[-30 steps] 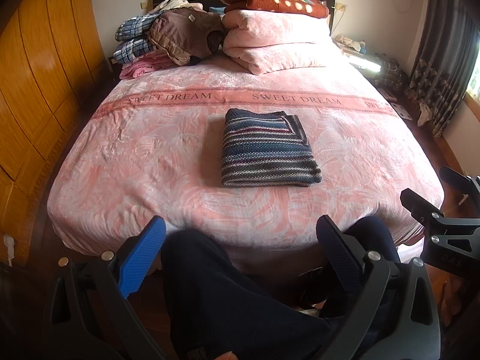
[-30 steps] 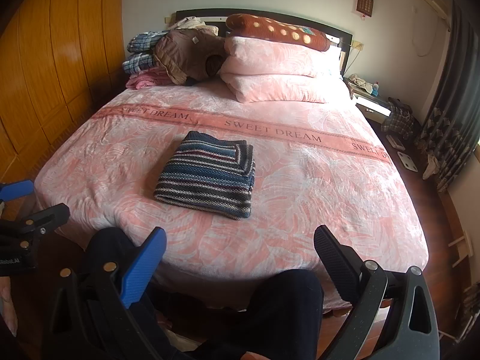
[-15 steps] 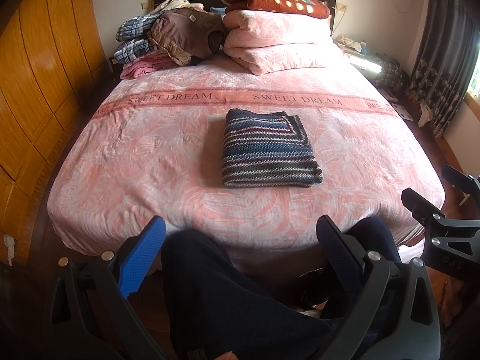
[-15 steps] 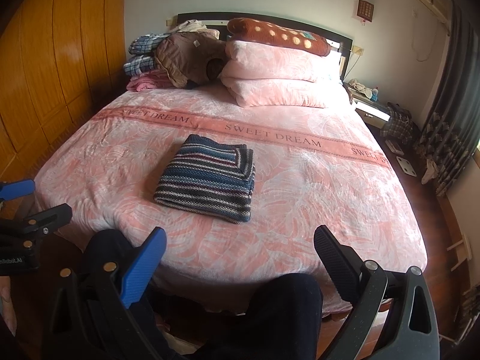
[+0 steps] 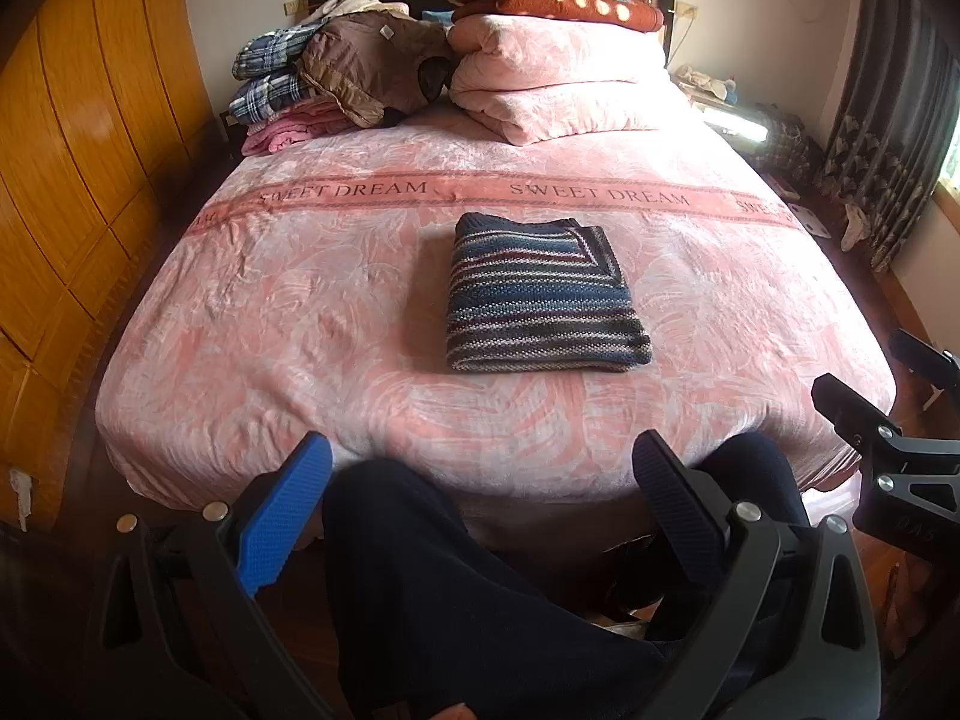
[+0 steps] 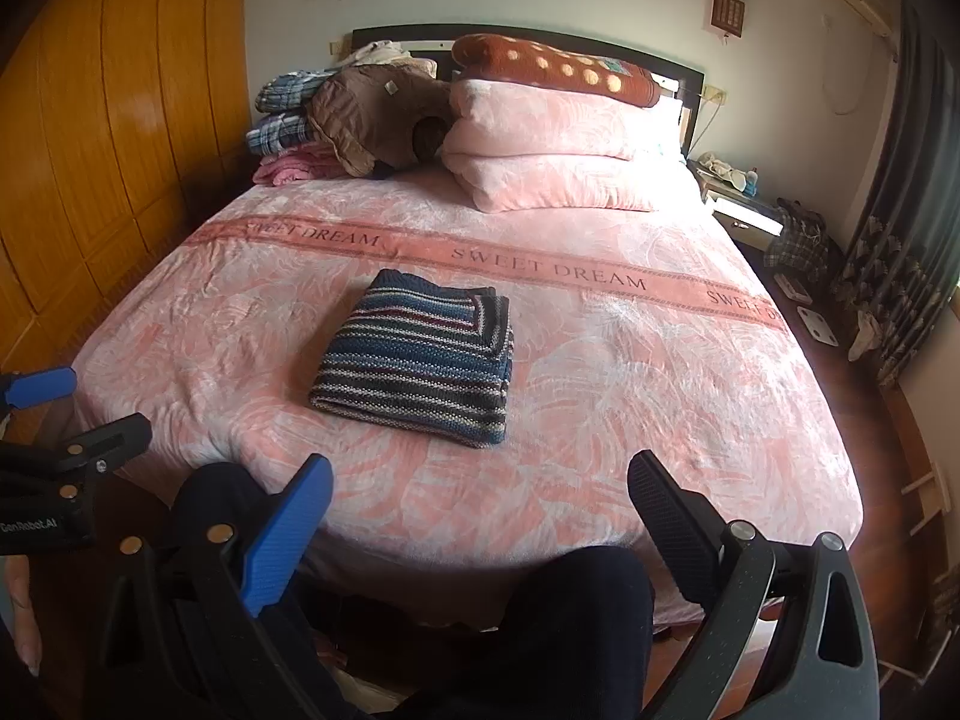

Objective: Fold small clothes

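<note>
Two grippers, left gripper (image 5: 480, 498) and right gripper (image 6: 480, 510), jaws wide, empty, bottom of frame; folded striped sweater (image 5: 540, 294) flat at centre of pink bed (image 5: 270, 330).

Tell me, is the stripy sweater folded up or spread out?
Folded. The striped sweater lies on the bed as a neat, thick rectangle with stacked layers at its edges.

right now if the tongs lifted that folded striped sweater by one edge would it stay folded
Probably not: the striped sweater is soft knit in loose stacked layers, so it would likely droop and unfold. Pushed, it may drag and bunch on the plush bedspread rather than slide.
</note>
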{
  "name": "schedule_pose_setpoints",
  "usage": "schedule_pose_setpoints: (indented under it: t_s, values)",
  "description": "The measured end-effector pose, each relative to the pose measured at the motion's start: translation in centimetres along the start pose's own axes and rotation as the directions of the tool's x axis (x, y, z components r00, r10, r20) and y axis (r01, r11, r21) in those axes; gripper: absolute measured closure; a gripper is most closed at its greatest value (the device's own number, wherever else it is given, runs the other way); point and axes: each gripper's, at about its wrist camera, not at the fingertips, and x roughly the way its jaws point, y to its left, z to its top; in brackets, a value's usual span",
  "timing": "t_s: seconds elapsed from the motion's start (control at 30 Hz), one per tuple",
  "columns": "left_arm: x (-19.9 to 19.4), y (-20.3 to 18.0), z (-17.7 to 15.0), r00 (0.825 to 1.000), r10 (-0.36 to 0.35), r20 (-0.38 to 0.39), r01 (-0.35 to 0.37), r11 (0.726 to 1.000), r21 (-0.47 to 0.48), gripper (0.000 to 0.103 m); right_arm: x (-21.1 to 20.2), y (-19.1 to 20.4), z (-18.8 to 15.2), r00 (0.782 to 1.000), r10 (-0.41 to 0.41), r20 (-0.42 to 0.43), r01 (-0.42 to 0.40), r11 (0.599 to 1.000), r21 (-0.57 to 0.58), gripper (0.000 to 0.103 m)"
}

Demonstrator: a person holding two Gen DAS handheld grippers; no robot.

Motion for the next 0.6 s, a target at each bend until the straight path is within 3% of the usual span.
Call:
schedule_pose_setpoints:
  t_s: [0.6]
  values:
    - [0.59, 0.28, 0.41, 1.0, 0.002, -0.002, -0.002, 1.0, 0.002, 0.003, 0.81, 0.57, 0.0, 1.0, 0.01, -0.006, -0.01, 1.0, 0.004, 0.004]
